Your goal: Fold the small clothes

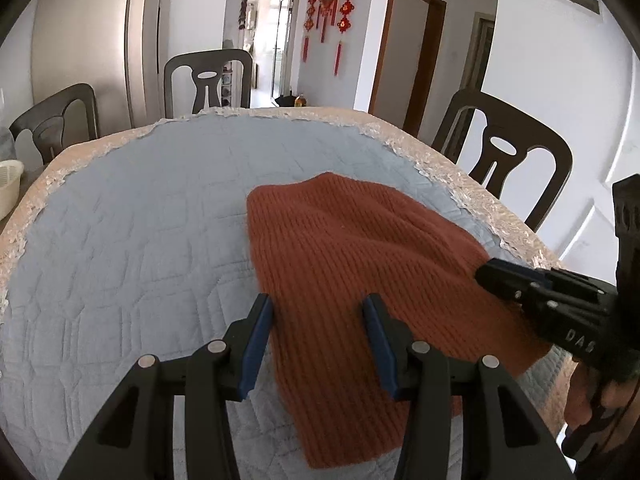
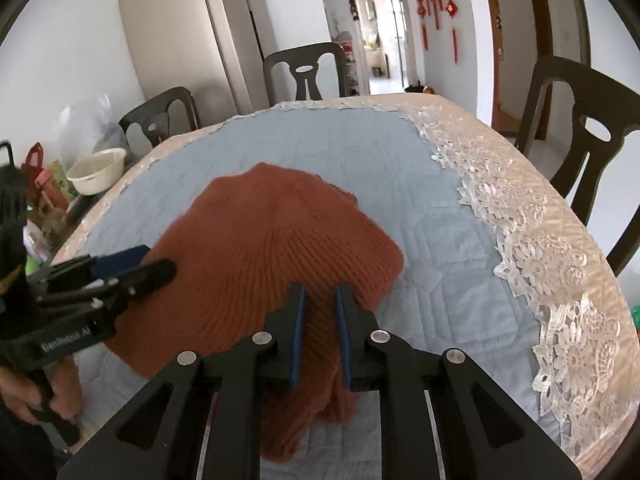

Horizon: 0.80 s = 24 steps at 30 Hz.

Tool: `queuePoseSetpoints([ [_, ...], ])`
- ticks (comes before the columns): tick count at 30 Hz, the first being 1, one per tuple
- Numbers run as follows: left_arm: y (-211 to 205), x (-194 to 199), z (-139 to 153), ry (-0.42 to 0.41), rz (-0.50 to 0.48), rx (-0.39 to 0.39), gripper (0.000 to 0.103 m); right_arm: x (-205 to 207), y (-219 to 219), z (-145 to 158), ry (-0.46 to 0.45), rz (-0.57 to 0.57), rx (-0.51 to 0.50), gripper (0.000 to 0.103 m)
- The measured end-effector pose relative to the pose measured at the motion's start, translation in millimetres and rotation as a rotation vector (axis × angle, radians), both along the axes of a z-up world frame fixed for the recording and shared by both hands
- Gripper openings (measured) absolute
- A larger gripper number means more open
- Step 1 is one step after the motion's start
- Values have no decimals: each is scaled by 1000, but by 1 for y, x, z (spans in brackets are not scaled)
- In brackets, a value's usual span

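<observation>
A rust-red ribbed knit garment [image 1: 352, 280] lies flat on the blue quilted cover [image 1: 140, 240] of the counter [image 2: 560, 168], toward the cover's near edge. The left gripper [image 1: 320, 320] hovers over the garment's left border with its fingers [image 1: 258, 344] spread wide, holding nothing; one finger is past the knit's edge, above the cover, the other above the knit. The right gripper [image 2: 320, 312] has its fingers [image 2: 298, 332] drawn narrow, pinching a raised fold of the garment at its near right corner. A cream bowl [image 2: 96, 170] sits left of the cover, and dark chairs [image 2: 306, 70] stand around the counter.
</observation>
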<state>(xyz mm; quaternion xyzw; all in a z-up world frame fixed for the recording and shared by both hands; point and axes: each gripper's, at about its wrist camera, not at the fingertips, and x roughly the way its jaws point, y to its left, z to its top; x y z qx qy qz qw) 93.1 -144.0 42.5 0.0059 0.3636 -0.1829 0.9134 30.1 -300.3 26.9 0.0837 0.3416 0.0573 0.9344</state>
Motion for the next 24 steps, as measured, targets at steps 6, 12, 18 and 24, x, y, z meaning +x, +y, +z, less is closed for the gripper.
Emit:
queuePoseSetpoints([
  [6,3,-10,6,-25,4,7,50,-15,2,7,-20,21,-2,22],
  [12,9,-16,10,-40,5,13,50,-21,5,8,-18,32,-12,26],
  [18,13,-15,11,-43,11,19,50,-19,3,5,-16,18,-6,35],
  [24,12,-13,11,-44,8,18,50,-17,0,4,-10,14,6,35],
])
